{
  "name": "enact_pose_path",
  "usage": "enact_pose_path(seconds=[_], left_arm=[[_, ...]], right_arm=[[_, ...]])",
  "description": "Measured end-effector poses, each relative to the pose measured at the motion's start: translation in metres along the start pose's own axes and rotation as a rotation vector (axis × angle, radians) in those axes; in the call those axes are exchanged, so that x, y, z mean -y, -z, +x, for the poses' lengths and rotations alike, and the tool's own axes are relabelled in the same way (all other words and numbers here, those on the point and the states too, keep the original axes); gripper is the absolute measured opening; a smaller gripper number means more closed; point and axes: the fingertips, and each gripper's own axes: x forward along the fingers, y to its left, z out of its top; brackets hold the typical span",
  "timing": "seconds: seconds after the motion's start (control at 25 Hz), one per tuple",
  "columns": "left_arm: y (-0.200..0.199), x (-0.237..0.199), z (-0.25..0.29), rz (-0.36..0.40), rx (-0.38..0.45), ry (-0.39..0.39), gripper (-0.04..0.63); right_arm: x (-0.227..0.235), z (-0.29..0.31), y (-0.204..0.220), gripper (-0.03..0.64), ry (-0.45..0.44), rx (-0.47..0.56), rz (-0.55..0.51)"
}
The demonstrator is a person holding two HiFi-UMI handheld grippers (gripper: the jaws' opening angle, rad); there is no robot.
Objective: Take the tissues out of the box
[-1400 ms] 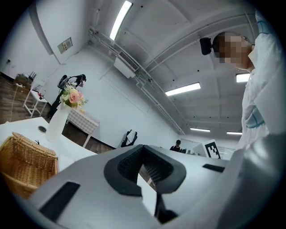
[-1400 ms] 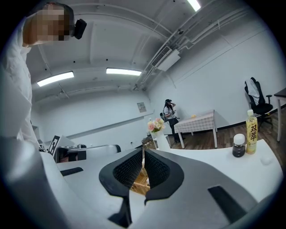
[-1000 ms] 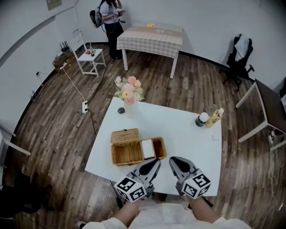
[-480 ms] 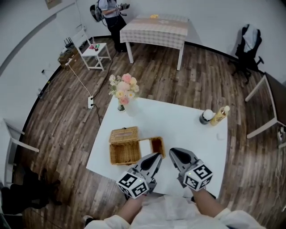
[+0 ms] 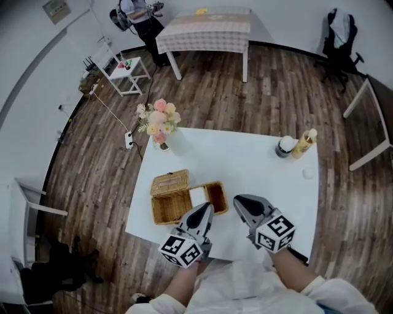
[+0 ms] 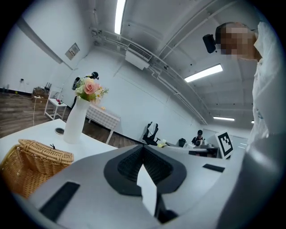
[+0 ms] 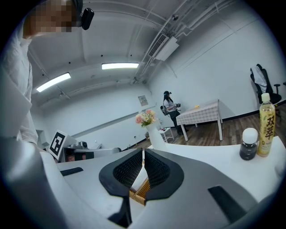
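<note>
A wicker box (image 5: 169, 208) with its lid (image 5: 170, 182) folded back stands on the white table (image 5: 245, 165), near the front left. White tissues (image 5: 198, 195) lie inside it, toward its right end. My left gripper (image 5: 206, 211) is shut and empty, with its tip just in front of the box. My right gripper (image 5: 238, 200) is shut and empty too, a little to the right of the box. In the left gripper view the shut gripper (image 6: 144, 150) points past the wicker box (image 6: 31, 156). In the right gripper view the shut gripper (image 7: 143, 154) shows wicker (image 7: 142, 190) below it.
A vase of flowers (image 5: 161, 126) stands at the table's far left corner. A yellow bottle (image 5: 304, 144) and a dark jar (image 5: 284, 146) stand at the far right. Beyond are a checked table (image 5: 206, 27), a person (image 5: 136, 15), a white stand (image 5: 123, 70) and a chair (image 5: 338, 37).
The head view has shifted, so the table sits more to the middle of it. Both grippers stay shut and empty near the table's front edge.
</note>
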Motion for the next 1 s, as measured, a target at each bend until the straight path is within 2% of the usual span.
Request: enact_pose_path(seconds=[0.24, 0.52, 1.0], left_arm=[[0.006, -0.026, 0.004, 0.057, -0.039, -0.080, 0.005], [0.017, -0.047, 0.004, 0.080, -0.084, -0.141, 0.079], [0.043, -0.087, 0.010, 0.119, -0.225, -0.331, 0.315]], right_arm=[[0.006, 0.001, 0.005, 0.035, -0.005, -0.003, 0.005], [0.006, 0.008, 0.008, 0.035, -0.017, -0.015, -0.007], [0.005, 0.012, 0.017, 0.035, -0.012, -0.037, 0.005]])
